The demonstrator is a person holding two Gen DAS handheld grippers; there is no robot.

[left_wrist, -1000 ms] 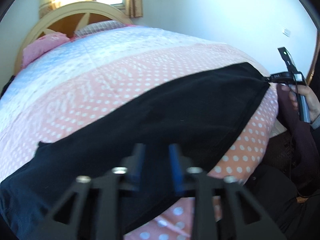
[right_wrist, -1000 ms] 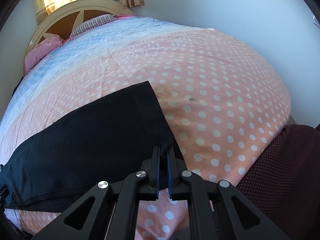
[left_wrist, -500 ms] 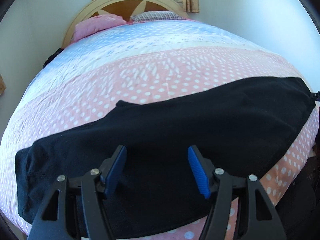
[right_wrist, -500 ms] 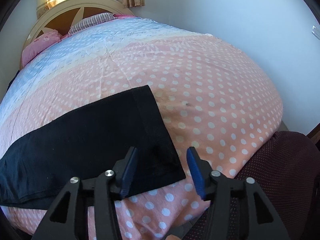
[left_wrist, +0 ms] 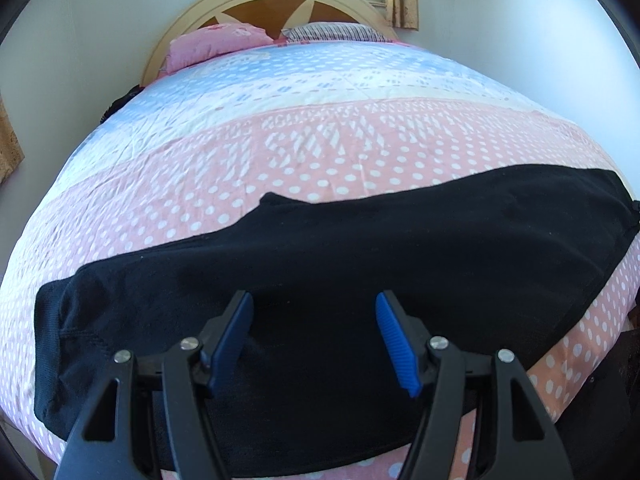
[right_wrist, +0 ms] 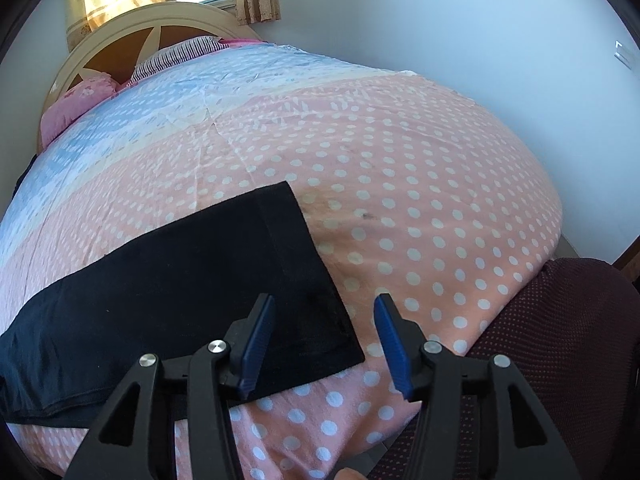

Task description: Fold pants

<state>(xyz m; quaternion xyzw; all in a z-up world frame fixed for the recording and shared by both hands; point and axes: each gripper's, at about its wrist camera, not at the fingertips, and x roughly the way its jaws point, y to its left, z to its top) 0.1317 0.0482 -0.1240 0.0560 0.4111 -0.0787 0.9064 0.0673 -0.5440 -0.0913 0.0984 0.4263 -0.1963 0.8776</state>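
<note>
Pale walls enclose a bed (left_wrist: 328, 128) that fills both views, covered in a spread with blue and white bands toward the far end and pink with white dots nearer me. An arched cream and brown headboard (left_wrist: 264, 4) stands at the far end under a sunlit window with tan curtains, and a pink pillow (left_wrist: 208, 46) lies beside a striped pillow (left_wrist: 332, 32).

Black pants (left_wrist: 360, 272) lie flat across the near part of the bed, stretched from left to right. My left claw (left_wrist: 315, 338) hangs above the middle of the dark cloth, its blue pads spread apart and gripping nothing. My right claw (right_wrist: 324, 338) hangs over the hem end of the pants (right_wrist: 192, 280), also released, with the hem corner lying between its spread blue pads and no pad pressing on it. Dark maroon dotted fabric (right_wrist: 560, 340) shows at the right edge of the bed.
</note>
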